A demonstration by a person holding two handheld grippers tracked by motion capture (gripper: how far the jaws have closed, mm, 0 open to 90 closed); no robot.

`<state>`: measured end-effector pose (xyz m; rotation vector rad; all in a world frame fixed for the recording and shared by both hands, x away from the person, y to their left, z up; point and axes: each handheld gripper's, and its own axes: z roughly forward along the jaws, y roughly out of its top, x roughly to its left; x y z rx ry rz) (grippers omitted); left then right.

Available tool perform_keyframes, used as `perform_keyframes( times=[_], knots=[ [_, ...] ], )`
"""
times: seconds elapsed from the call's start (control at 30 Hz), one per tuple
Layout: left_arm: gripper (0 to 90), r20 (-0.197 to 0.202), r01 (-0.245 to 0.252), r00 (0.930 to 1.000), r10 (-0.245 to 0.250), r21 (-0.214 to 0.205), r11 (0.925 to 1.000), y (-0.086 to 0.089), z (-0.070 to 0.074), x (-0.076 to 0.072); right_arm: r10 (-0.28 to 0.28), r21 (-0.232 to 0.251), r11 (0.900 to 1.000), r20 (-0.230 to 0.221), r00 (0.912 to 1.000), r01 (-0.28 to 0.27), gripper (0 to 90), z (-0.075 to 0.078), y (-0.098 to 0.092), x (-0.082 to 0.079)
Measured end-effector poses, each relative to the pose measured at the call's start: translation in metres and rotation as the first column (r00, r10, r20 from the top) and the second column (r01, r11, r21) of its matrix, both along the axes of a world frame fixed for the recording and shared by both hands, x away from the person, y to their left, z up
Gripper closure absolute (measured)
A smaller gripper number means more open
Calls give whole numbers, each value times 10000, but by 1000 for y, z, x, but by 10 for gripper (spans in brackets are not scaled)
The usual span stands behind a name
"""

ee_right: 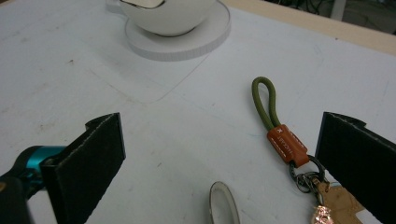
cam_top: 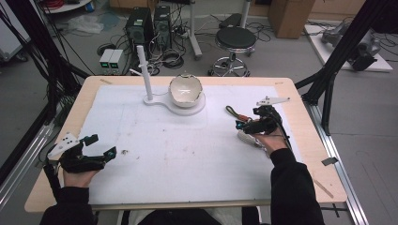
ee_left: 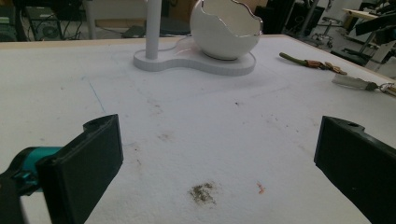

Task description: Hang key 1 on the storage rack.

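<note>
Right tongs [ee_right: 219, 158] low over keychain [ee_right: 280, 135], jaws wide, empty | left tongs [ee_left: 219, 158] near table edge, wide, empty

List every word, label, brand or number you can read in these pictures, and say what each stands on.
Embossed lettering on the orange leather tab of the keychain: blurred, cannot be read.
Panels of the two small grey boxes on the floor behind the table: too small to read.
No text on the white bowl, its stand or the table mat.
</note>
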<state>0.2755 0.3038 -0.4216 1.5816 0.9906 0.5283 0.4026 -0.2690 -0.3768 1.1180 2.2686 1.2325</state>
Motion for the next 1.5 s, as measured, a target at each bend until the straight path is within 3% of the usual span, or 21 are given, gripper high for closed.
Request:
perform_keyframes(
  times=[0.13, 0.3, 0.43, 0.67, 0.73, 0.83, 1.03, 1.2, 1.3, 1.4, 1.5],
  knots=[
    [17, -6, 14, 10000, -14, -14, 10000, -1, 0, 0, 15, -455, 9990, -583, 9983, -42, 7, -5, 3, 19],
    [17, -32, 29, 10000, -29, -2, 10000, 0, 0, 1, 111, -749, 9970, -828, 9965, -173, 8, -5, 5, 31],
    [17, -37, 61, 10000, -61, 25, 10000, -1, 0, 1, 172, -1651, 9856, -1203, 9926, -371, 8, -7, 10, 46],
    [17, -64, 35, 10000, -34, 69, 10000, 0, -1, 2, 141, -2228, 9735, -1635, 9864, -508, 14, -9, 15, 69],
    [17, -59, -28, 10000, 28, 54, 10000, 2, -1, 3, 269, -2207, 9733, -1659, 9858, -637, 58, -10, 14, 75],
    [17, -58, -79, 10000, 79, 15, 10000, 3, -1, 4, 85, -2400, 9689, -2128, 9770, -607, 63, -16, 11, 86],
    [17, -96, -22, 10000, 22, 71, 10000, 2, -2, 6, 361, -2560, 9612, -2528, 9669, -1028, 216, -22, 15, 99],
    [17, -93, 16, 10000, -15, 125, 9999, 2, -2, 6, 309, -3198, 9390, -2876, 9573, -1264, 291, -30, 21, 106],
    [17, -94, 20, 10000, -19, 138, 9999, 2, -2, 6, 257, -3082, 9433, -3016, 9531, -1229, 354, -32, 23, 108],
    [17, -88, -16, 10000, 18, 136, 9999, 3, -2, 6, 216, -3274, 9364, -3060, 9518, -1266, 419, -35, 24, 111],
    [17, -100, -14, 9999, 16, 150, 9999, 3, -2, 6, 31, -3352, 9346, -3281, 9446, -1195, 495, -37, 23, 113]
  ],
)
